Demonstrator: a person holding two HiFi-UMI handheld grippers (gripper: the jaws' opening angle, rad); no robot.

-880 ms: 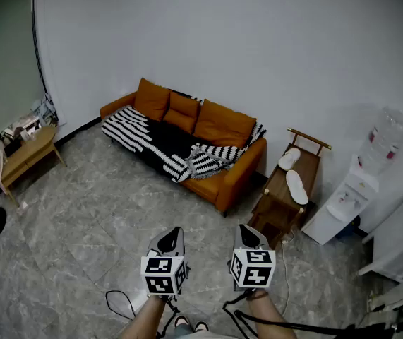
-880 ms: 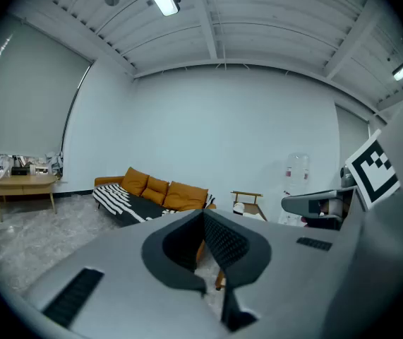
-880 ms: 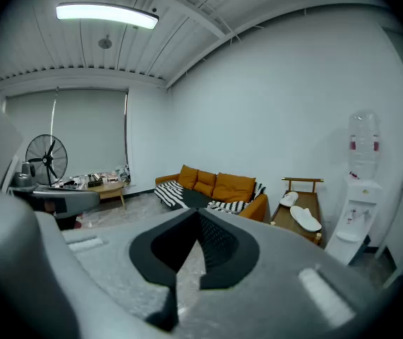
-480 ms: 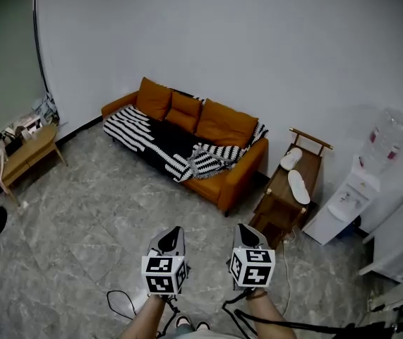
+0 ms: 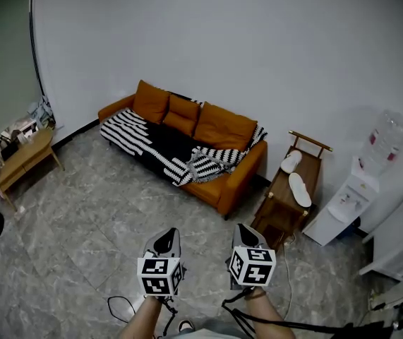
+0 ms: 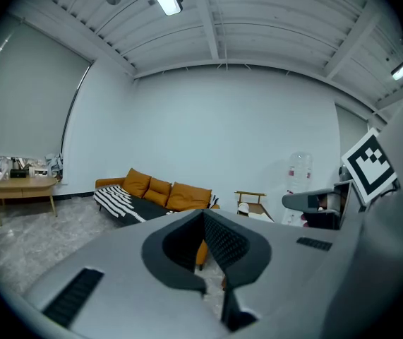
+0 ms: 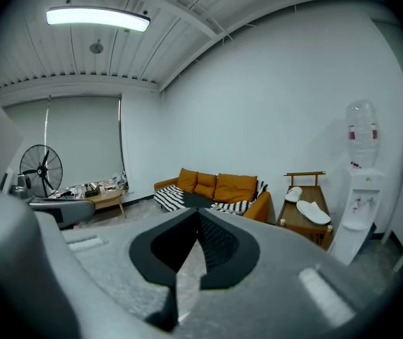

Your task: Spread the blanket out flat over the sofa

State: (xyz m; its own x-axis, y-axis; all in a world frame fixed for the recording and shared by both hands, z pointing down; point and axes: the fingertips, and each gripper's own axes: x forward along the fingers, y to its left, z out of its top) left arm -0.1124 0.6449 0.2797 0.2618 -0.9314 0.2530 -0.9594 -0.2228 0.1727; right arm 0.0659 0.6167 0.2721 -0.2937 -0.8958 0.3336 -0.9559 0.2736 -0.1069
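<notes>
An orange sofa [image 5: 222, 186] stands against the far white wall. A black-and-white striped blanket [image 5: 159, 143] lies over its seat, flat at the left end and bunched in a heap [image 5: 212, 162] near the right arm. Both grippers hover low in the head view, well short of the sofa, over the stone floor. My left gripper [image 5: 164, 241] is shut and holds nothing. My right gripper [image 5: 247, 236] is shut too, also with nothing in it. The sofa [image 6: 176, 195] and blanket [image 6: 116, 201] show beyond the left gripper [image 6: 202, 214]. Past the right gripper [image 7: 197, 212] the sofa [image 7: 235, 187] shows small.
A wooden rack [image 5: 289, 193] holding white slippers stands right of the sofa, with a water dispenser [image 5: 360, 189] beyond it. A wooden table [image 5: 21, 157] with clutter stands at the left wall and a fan [image 7: 40, 171] near it. Cables [image 5: 120, 304] lie by the person's feet.
The head view has shifted slightly, so the sofa sits a touch further left. Both grippers stay shut in about the same place.
</notes>
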